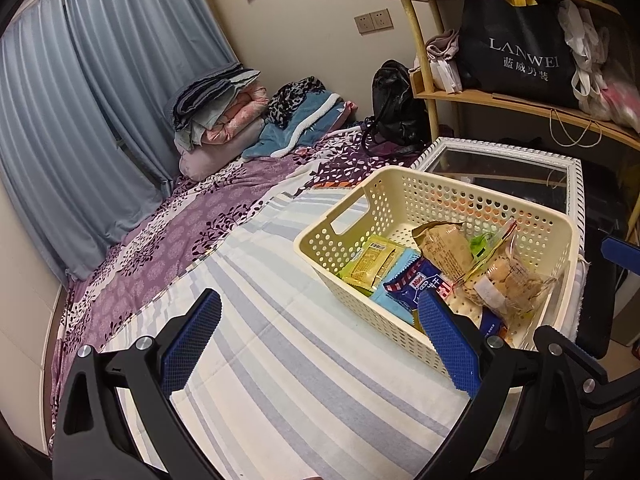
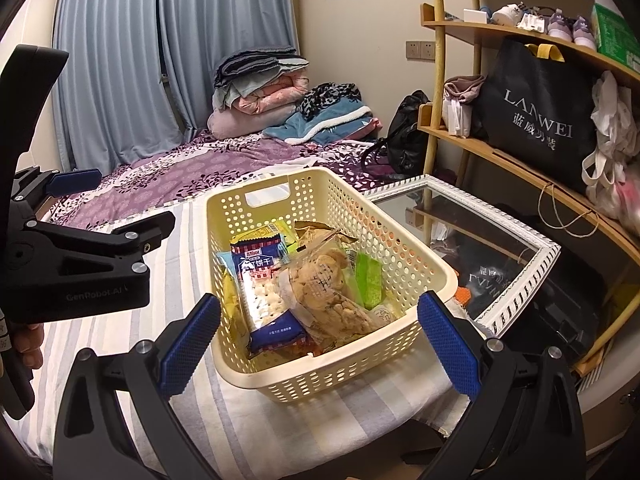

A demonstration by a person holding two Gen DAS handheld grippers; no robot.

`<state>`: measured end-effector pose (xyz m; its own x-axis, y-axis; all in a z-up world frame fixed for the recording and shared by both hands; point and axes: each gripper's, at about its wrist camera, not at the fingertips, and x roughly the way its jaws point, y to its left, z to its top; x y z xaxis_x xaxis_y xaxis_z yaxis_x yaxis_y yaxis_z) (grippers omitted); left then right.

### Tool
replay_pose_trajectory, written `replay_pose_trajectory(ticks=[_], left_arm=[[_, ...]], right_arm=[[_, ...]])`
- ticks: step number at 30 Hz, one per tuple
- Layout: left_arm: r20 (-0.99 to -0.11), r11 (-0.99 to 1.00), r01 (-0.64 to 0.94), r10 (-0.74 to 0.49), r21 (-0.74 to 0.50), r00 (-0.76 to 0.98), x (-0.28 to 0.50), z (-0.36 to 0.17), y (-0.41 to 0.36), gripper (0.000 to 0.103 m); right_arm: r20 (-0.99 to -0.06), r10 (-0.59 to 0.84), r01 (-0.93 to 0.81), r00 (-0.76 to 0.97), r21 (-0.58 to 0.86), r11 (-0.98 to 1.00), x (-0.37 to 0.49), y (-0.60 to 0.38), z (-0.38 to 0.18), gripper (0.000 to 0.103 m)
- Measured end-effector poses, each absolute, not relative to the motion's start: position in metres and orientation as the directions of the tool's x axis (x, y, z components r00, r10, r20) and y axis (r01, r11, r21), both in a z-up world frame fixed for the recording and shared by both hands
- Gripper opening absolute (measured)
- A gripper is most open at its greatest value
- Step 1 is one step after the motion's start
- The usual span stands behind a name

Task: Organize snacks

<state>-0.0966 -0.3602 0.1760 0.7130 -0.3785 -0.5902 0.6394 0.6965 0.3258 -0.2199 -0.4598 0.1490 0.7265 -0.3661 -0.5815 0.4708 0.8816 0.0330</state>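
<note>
A cream perforated plastic basket (image 2: 320, 376) sits on a striped cloth (image 2: 120, 344) spread over the bed, close to the edge nearest the shelves. The snacks are all inside it: a blue cracker packet (image 2: 262, 280) lies lengthwise along the left of the pile, a clear bag of brown cookies (image 2: 324, 284) rests against it in the middle, a green packet (image 2: 369, 280) stands on the right, and a tan paper-look packet (image 2: 316, 234) pokes up behind them. From the other side, a yellow packet (image 1: 370, 260) shows flat against the basket's far left wall.

The right gripper (image 2: 320, 344) hangs over the near end of the basket with its blue-padded fingers (image 2: 192, 340) spread wide, one either side of the basket's near corner, gripping nothing. The left gripper (image 1: 320, 340) hovers above the striped cloth just beside the basket, also wide open and empty; its right finger overlaps the basket's near wall in the left wrist view, though I cannot tell if it touches. In the right wrist view, a hand (image 2: 30, 344) holds that left gripper at the frame's left edge.

Beside the basket lies a white-framed mirror (image 2: 516, 292), flat, reflecting the wooden shelves (image 2: 452, 132) above. A black LANWEI bag (image 2: 536, 116) sits on a shelf. Folded blankets (image 2: 260, 92) are stacked by the blue curtains (image 2: 120, 60).
</note>
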Motion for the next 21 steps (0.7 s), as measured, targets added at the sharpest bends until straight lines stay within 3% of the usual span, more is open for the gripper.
replay_pose_trajectory(ticks=[21], left_arm=[[-0.598,0.671,0.674,-0.415,0.308,0.686,-0.0987,0.1690,-0.3614,0.100]], right_arm=[[-0.594,-0.365,0.485,0.717,0.047,0.873,-0.2197,-0.4656,0.1433,0.098]])
